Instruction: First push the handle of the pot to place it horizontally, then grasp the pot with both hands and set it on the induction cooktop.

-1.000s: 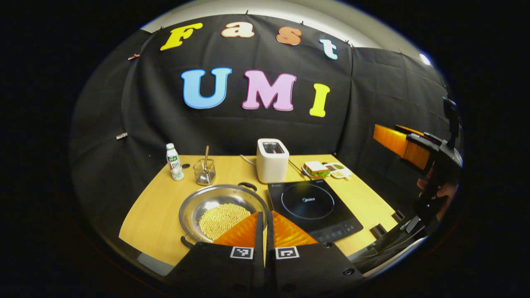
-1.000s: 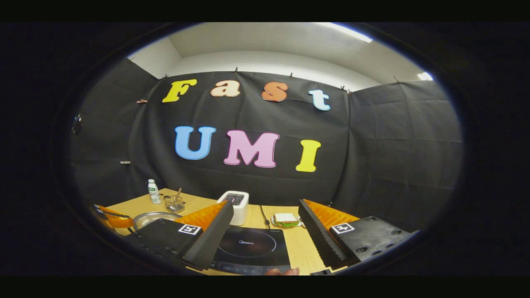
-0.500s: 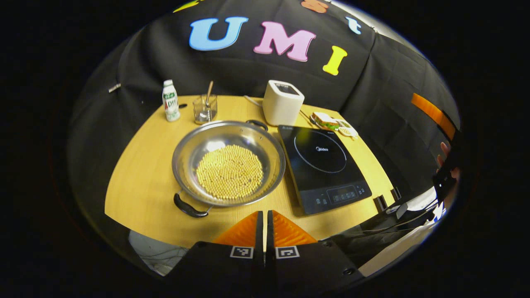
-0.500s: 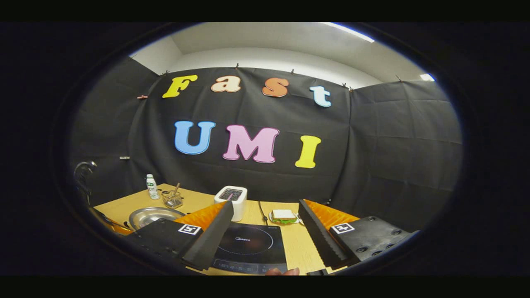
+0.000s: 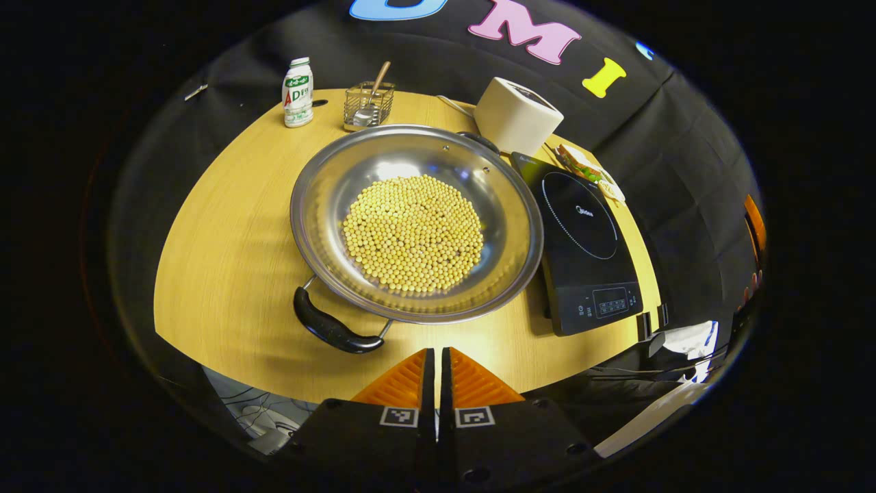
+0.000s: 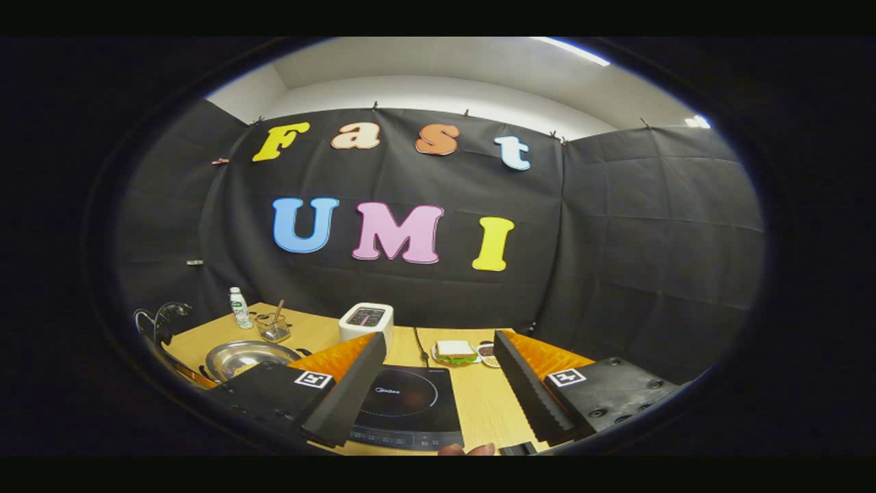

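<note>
Pot (image 5: 416, 222) holding yellow beans (image 5: 413, 233) rests on table (image 5: 226, 226), near handle (image 5: 333, 329) at 7 o'clock, cooktop (image 5: 582, 239) at 3 o'clock; left gripper (image 5: 437, 363) fingers closed together, empty; right gripper (image 6: 438, 390) spread wide above cooktop.

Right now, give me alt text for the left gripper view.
A steel pot of yellow beans sits on a wooden table, left of a black induction cooktop. The left gripper, shut, hangs above the table's near edge, by the pot's black handle.
</note>
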The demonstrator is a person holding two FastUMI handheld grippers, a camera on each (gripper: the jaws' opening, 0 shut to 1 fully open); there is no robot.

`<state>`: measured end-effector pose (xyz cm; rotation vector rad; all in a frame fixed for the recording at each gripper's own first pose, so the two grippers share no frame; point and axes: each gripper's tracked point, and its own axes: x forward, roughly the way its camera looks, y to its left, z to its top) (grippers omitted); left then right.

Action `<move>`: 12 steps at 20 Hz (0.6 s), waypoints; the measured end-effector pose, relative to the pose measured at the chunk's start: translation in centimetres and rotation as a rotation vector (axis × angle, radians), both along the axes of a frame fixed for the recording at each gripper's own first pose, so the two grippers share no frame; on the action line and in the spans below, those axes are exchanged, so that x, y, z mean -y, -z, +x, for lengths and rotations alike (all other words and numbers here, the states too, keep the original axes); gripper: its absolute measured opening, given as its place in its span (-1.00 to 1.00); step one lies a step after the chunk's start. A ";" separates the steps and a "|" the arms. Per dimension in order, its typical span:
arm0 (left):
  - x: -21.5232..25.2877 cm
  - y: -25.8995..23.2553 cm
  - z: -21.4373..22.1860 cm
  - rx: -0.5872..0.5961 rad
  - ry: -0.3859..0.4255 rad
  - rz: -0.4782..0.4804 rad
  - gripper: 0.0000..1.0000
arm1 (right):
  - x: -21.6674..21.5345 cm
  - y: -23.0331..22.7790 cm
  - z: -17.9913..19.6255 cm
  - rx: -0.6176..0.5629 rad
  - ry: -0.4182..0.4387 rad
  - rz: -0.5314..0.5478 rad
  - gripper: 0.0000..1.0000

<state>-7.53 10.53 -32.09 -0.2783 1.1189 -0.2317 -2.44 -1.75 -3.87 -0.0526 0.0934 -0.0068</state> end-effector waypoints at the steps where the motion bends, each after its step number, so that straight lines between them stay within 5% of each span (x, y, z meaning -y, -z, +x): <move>1: -0.4 0.3 0.2 -0.010 0.004 0.008 -0.89 | 0.0 0.1 0.0 -0.004 0.003 -0.001 0.96; 12: -2.6 1.9 2.0 -0.022 0.013 0.022 -0.90 | -2.3 0.5 0.2 -0.011 -0.045 -0.044 0.95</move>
